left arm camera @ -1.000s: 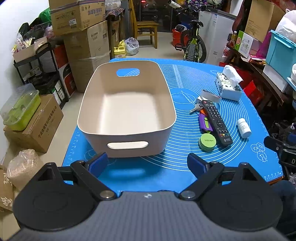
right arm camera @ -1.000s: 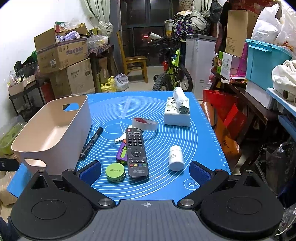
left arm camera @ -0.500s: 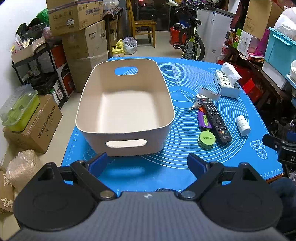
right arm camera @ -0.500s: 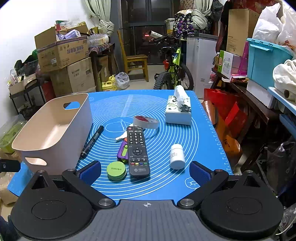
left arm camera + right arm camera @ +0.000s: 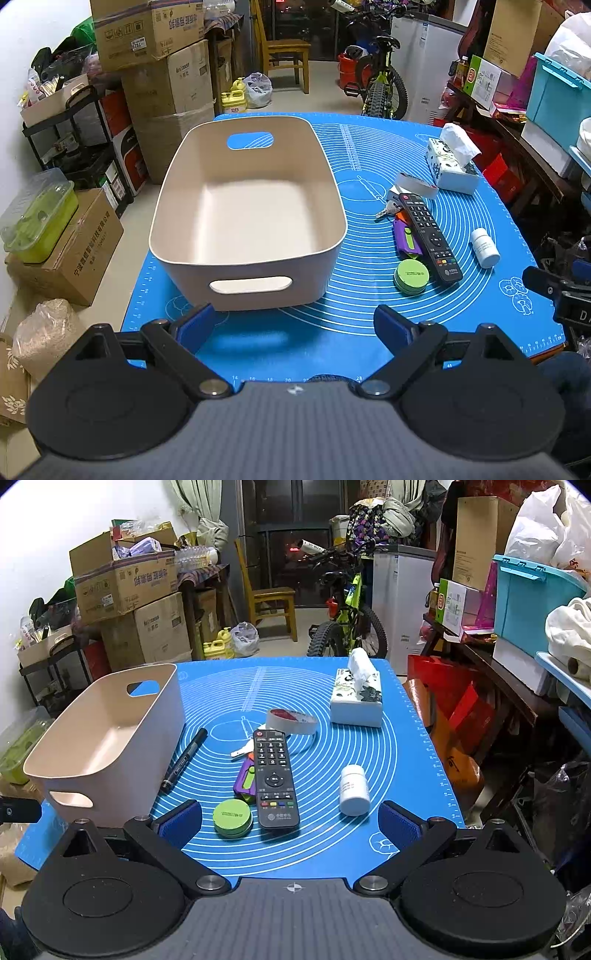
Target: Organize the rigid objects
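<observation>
Left gripper [image 5: 294, 325] hangs over near edge of blue mat [image 5: 369, 155], jaws spread wide, nothing between them. Right gripper [image 5: 290, 821] same: fingers apart, empty, above near edge of mat. Beige bin [image 5: 243, 206] on left part of mat, nothing inside. Black marker [image 5: 184, 761] lies just beside bin's right wall. Right of it: remote [image 5: 275, 777], green round tin [image 5: 232, 818] at its near left, purple toy [image 5: 245, 781] touching remote, keys [image 5: 242, 751], tape roll [image 5: 291, 720], white bottle [image 5: 354, 790] on its side, tissue box [image 5: 356, 698] farther back.

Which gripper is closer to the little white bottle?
The right gripper. The white bottle lies just ahead of its right finger. The left gripper sits in front of the beige bin, with the bottle far off to its right.
</observation>
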The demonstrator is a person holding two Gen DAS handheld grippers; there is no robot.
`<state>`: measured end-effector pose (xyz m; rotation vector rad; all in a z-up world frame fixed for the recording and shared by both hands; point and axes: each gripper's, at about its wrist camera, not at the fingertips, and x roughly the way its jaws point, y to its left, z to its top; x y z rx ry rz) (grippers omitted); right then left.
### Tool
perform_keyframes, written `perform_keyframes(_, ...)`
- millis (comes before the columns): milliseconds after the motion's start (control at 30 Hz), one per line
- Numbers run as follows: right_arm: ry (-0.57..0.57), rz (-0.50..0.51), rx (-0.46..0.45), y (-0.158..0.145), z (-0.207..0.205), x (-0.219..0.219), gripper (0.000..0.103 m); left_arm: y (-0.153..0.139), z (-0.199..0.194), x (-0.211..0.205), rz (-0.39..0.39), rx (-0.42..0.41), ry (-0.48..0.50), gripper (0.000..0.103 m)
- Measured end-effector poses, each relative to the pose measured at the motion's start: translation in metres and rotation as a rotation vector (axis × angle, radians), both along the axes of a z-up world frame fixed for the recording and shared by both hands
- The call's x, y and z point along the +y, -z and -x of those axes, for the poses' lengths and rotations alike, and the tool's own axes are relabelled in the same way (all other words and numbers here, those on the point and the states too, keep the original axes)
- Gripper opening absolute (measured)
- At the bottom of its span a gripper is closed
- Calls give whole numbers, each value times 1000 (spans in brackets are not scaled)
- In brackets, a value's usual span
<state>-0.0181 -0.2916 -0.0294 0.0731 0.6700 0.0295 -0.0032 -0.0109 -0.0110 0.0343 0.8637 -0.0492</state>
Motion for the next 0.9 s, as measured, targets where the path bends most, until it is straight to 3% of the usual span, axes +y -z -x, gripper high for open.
perform_keyframes(567,-14,16,5,1,-1,3,101,2,-1,1,12,12,9,91)
perform_keyframes(900,-23,24,20,1,-11,3,101,4,-16,24,40,41,3,89)
